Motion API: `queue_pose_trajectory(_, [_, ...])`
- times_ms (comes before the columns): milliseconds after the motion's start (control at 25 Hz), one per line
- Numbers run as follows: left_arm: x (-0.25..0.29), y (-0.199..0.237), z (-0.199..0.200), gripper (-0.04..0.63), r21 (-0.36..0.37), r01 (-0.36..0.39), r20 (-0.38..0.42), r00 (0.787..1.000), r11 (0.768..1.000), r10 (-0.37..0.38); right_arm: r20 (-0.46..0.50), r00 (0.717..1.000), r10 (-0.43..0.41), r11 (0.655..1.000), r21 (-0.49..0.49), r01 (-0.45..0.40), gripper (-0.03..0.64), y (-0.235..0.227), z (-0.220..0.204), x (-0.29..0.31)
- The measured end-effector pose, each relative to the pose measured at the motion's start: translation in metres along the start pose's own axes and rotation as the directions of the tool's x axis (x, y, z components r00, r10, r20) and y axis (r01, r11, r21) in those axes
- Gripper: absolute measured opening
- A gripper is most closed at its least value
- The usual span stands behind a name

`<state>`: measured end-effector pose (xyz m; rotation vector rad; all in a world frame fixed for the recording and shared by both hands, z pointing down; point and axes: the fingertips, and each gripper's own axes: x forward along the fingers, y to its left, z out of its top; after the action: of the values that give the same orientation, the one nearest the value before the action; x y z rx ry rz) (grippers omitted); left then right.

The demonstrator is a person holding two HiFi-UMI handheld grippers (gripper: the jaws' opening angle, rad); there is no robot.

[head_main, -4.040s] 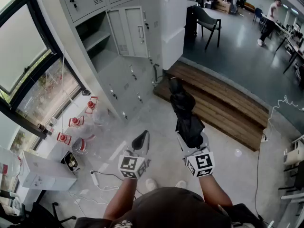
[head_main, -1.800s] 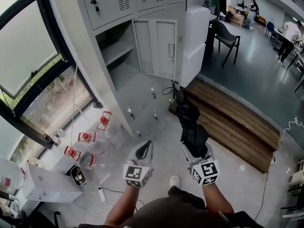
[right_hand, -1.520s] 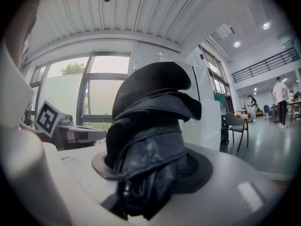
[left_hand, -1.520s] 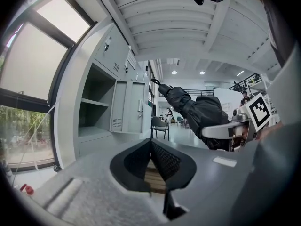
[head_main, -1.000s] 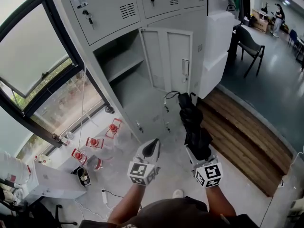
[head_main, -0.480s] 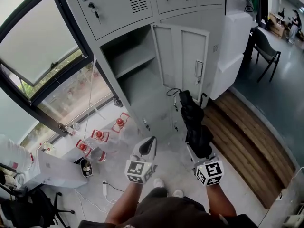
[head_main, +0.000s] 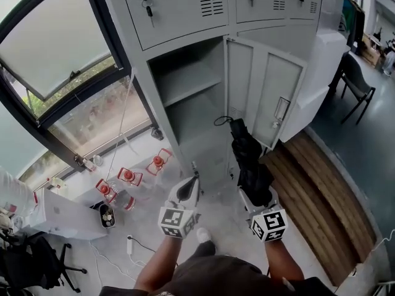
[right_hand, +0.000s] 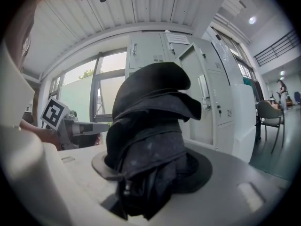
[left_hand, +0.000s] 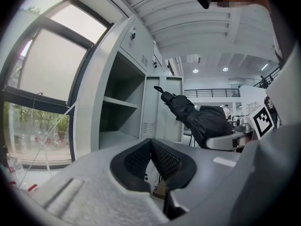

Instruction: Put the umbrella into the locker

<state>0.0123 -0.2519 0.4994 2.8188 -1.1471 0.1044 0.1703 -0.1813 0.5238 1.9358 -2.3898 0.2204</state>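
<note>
Folded black umbrella (head_main: 245, 156) sits mid-frame, clamped in the right gripper (head_main: 254, 193). Its tip is aimed at the open locker (head_main: 185, 82) in the upper middle, not inside yet. The locker door (head_main: 266, 97) hangs open on the right. Left gripper (head_main: 187, 189), just left of the umbrella, is pinched closed on nothing.

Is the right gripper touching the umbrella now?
Touching. The right gripper view shows the right gripper closed around the folded black umbrella.
</note>
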Motion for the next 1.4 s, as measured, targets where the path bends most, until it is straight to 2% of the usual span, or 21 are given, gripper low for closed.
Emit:
queue_pose_trajectory(360, [0.034,0.067,0.010,0.003,0.030,-0.020,0.012,1.000,0.999,0.020,-0.001,0.999,0.037,0.999,-0.039,-0.037,0.250,0.007,0.025,0.076])
queue_pose_trajectory(600, [0.049,0.103,0.014,0.003,0.025,-0.030,0.030,0.999,0.999,0.030,0.006,0.998,0.056,0.997,-0.054,-0.055,0.250,0.013,0.040,0.113])
queue_pose_trajectory(960, [0.064,0.143,0.027,0.003,0.068,-0.021,0.061,0.998,0.997,0.017,0.011,0.998,0.058,0.991,-0.118,-0.056,0.250,0.020,0.065,0.153])
queue_pose_trajectory(1400, [0.073,0.160,0.044,0.003,0.046,-0.134,0.098,0.987,0.990,0.129,-0.004,0.990,0.144,0.981,-0.133,-0.143,0.250,0.014,0.110,0.195])
